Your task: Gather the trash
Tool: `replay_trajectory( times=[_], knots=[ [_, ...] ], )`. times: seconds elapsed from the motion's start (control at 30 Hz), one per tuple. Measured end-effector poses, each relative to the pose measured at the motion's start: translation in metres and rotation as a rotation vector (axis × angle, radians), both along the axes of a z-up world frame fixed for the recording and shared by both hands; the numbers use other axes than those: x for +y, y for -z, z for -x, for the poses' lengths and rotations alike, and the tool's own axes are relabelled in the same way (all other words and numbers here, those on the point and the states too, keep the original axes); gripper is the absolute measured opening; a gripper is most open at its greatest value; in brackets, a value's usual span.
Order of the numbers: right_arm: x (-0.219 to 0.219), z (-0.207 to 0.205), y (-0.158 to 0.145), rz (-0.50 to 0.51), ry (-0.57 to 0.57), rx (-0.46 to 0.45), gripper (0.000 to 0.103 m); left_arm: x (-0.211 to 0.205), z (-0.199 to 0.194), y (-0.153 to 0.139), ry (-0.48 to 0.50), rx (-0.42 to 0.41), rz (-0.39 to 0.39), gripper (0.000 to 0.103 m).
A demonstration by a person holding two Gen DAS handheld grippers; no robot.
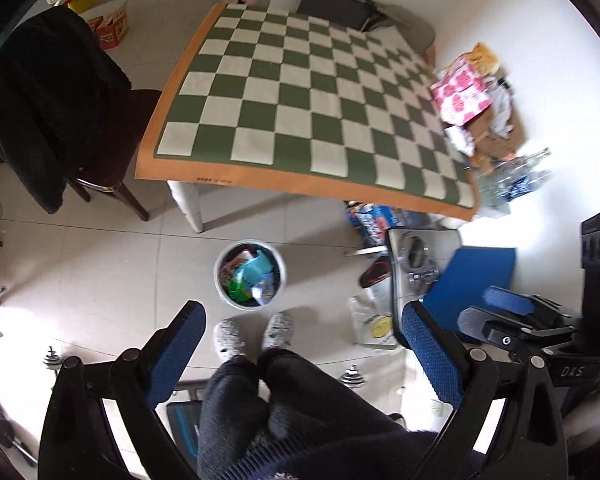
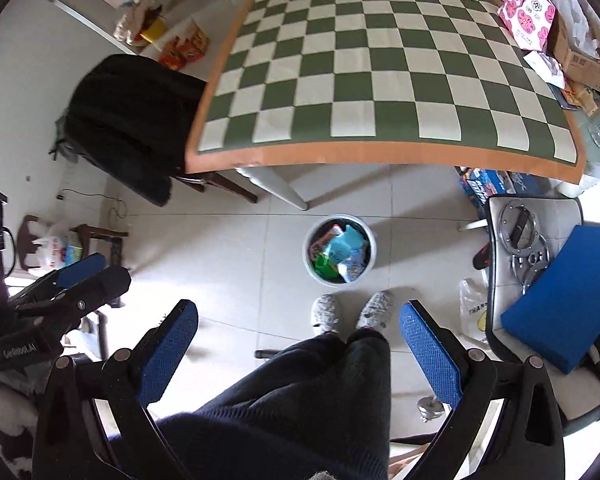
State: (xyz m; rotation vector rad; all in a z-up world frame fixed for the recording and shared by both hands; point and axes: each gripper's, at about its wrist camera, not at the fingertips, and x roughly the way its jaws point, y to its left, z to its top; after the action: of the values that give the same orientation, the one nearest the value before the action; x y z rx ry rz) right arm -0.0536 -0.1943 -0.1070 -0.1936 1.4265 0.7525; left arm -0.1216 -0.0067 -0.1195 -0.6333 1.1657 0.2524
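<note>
While both hand-held grippers (image 1: 302, 354) (image 2: 298, 350) gape empty, bin (image 1: 250, 273) wrappers too jumbled to identify.

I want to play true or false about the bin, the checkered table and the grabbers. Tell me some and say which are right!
1. The trash bin stands on the floor with wrappers inside. True.
2. The left gripper holds a wrapper. False: its jaws are open with nothing between them.
3. The checkered tablecloth is red and white. False: it is green and white with an orange border.
4. The right gripper has open jaws. True.
5. The bin lies tipped over. False: it stands upright.
</note>
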Motion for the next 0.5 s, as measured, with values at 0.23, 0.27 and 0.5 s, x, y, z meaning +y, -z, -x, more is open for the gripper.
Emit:
replay_trajectory(
  times=[0.23, 0.27, 0.5],
  knots=[
    [-0.008, 0.016, -0.034, -0.066, -0.015, 0.021, 0.102, -0.005, 0.012, -0.032, 0.006, -0.049, 0.026, 0.1],
    [-0.008, 0.017, -0.035, -0.07, -0.016, 0.026, 0.102, -0.006, 0.013, -0.034, 0.009, -0.054, 0.029, 0.1],
    [-0.013, 0.024, -0.044, -0.099, -0.028, 0.061, 0.103, -0.011, 0.02, -0.043, 0.022, -0.076, 0.048, 0.102]
  ],
)
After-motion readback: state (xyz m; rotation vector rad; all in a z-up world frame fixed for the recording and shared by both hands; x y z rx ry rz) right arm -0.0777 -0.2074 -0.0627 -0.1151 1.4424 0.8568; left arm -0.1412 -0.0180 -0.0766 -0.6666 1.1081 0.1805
